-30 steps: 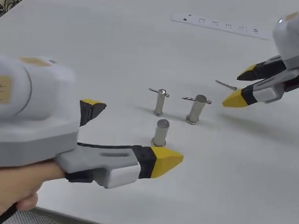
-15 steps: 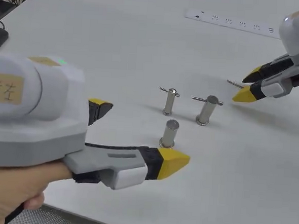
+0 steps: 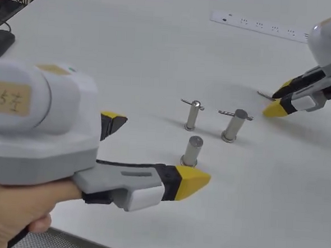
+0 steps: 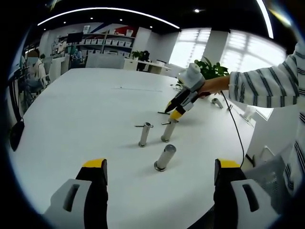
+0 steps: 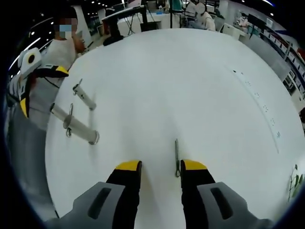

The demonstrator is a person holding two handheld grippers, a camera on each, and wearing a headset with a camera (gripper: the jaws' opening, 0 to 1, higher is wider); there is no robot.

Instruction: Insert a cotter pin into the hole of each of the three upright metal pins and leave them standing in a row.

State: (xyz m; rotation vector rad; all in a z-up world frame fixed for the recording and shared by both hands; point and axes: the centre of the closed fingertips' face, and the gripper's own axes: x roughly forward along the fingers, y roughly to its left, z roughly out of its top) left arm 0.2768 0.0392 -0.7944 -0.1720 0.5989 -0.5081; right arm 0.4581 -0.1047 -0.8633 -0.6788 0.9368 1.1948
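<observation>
Two yellow-tipped jaws of the right gripper [image 5: 161,167] stand apart, and a loose thin steel cotter pin [image 5: 176,157] lies flat on the white table [image 5: 190,86] between them. The left gripper [image 4: 160,166] has its jaws wide apart, facing a bare upright cylindrical metal pin [image 4: 165,157]. Behind it stand a cottered metal pin [image 4: 144,134] and a second cottered pin [image 4: 167,130].

left gripper [image 3: 161,149] lower left, jaws wide apart, front pin [image 3: 192,151] standing between its tips. two rear pins [image 3: 192,115] at centre carry cotter pins [image 3: 233,114]. right gripper [image 3: 273,103] upper right, tips beside a loose cotter [image 3: 264,96] on the surface [image 3: 130,60].

Handwritten label [image 3: 8,99] on left gripper [image 3: 155,150]: "55"; next character unclear
</observation>
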